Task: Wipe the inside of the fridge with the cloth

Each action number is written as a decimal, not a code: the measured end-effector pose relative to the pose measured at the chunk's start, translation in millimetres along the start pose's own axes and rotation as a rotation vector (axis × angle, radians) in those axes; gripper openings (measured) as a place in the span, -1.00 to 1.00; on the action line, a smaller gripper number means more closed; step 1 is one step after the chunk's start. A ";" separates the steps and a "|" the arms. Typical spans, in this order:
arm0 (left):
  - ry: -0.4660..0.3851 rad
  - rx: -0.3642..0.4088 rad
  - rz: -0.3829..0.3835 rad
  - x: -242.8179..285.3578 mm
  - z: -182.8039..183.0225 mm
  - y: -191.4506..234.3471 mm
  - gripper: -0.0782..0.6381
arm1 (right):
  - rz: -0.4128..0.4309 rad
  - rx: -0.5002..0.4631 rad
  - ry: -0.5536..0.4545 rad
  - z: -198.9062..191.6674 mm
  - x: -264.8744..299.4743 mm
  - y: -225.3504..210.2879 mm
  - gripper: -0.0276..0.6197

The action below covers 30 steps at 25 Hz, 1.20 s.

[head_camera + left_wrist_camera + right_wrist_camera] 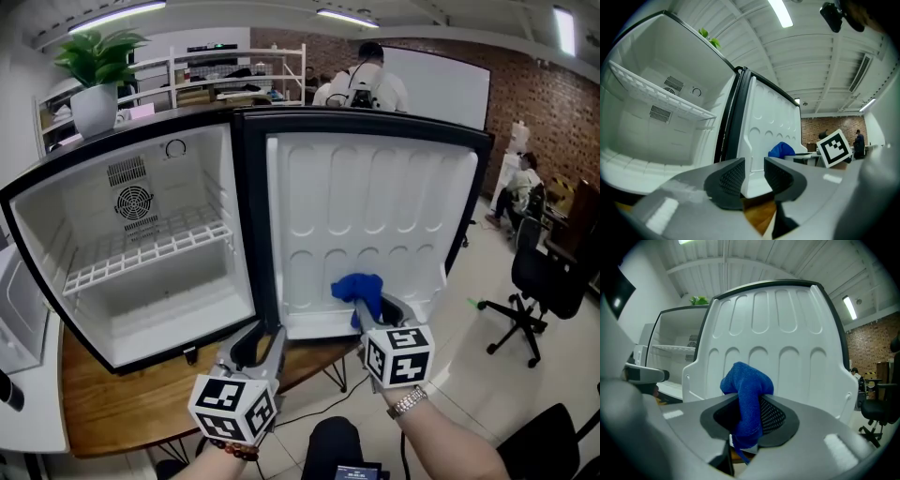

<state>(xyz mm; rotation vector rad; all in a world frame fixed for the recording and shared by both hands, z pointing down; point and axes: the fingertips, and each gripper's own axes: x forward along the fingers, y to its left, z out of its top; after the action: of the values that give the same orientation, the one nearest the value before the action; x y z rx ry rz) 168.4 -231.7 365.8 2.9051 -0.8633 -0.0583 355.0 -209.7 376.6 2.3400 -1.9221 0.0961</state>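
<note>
A small fridge (141, 300) stands open on a wooden table, its white door liner (375, 216) swung out to the right. My right gripper (367, 307) is shut on a blue cloth (361, 289), held against the lower part of that liner. In the right gripper view the cloth (747, 394) bulges up out of the right gripper (749, 416) in front of the liner (787, 348). My left gripper (258, 342) hovers low before the fridge's front edge, near the hinge. It is open, and the left gripper (753, 176) holds nothing; the cloth (780, 150) shows beyond it.
A wire shelf (150, 246) crosses the fridge cavity, with a fan grille (134, 202) on the back wall. The wooden table (122, 403) juts out below. A potted plant (97, 75) sits on top. An office chair (539, 281) stands right; people (366, 80) are behind.
</note>
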 end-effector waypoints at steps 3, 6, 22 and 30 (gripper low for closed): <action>0.003 -0.003 0.000 0.1 -2.2 -0.8 -0.40 | -0.034 0.004 0.000 -1.4 -5.8 -19.9 -0.61; 0.008 -0.007 0.000 0.1 -4.9 -1.3 -0.40 | -0.070 0.009 0.001 -3.5 -11.5 -40.3 -0.61; 0.019 -0.009 -0.013 -0.2 -12.6 -12.1 -0.40 | -0.230 0.062 0.000 -10.1 -38.9 -117.6 -0.61; 0.017 -0.016 -0.010 -2.8 -13.9 -9.4 -0.40 | -0.144 0.082 -0.065 4.6 -56.1 -88.8 -0.61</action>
<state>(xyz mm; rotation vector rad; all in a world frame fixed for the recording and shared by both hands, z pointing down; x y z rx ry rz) 172.1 -221.0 378.5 2.8907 -0.8410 -0.0410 431.0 -138.6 361.2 2.5570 -1.8033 0.0897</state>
